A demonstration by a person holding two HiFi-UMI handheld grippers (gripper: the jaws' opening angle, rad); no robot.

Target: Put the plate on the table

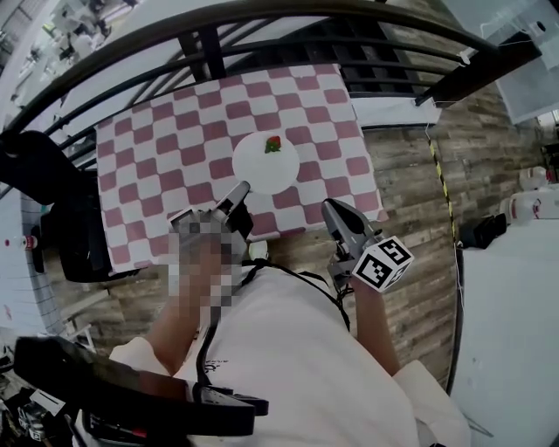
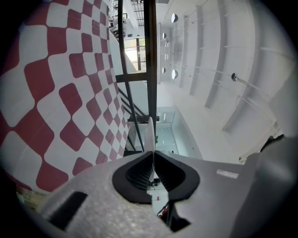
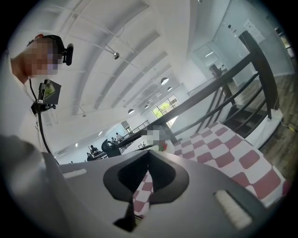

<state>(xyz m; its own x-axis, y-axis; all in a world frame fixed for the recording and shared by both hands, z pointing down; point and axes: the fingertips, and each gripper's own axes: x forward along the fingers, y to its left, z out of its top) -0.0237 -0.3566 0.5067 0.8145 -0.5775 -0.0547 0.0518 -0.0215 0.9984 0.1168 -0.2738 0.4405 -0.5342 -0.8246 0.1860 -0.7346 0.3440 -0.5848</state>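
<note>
Left gripper tight on plate, right gripper closed; railing beyond checkered table.

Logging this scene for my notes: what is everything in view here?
table: one, covered in red-and-white checks, mid head view
plate: one, white, over the table's middle
strawberry-like piece: one, red with green, on the plate's far side
railing: one, black, beyond the table
floor: wood-look planks, around the table
left gripper: one, grey, shut on the plate's near rim
right gripper: one, grey, shut, empty, at the table's near edge
</note>
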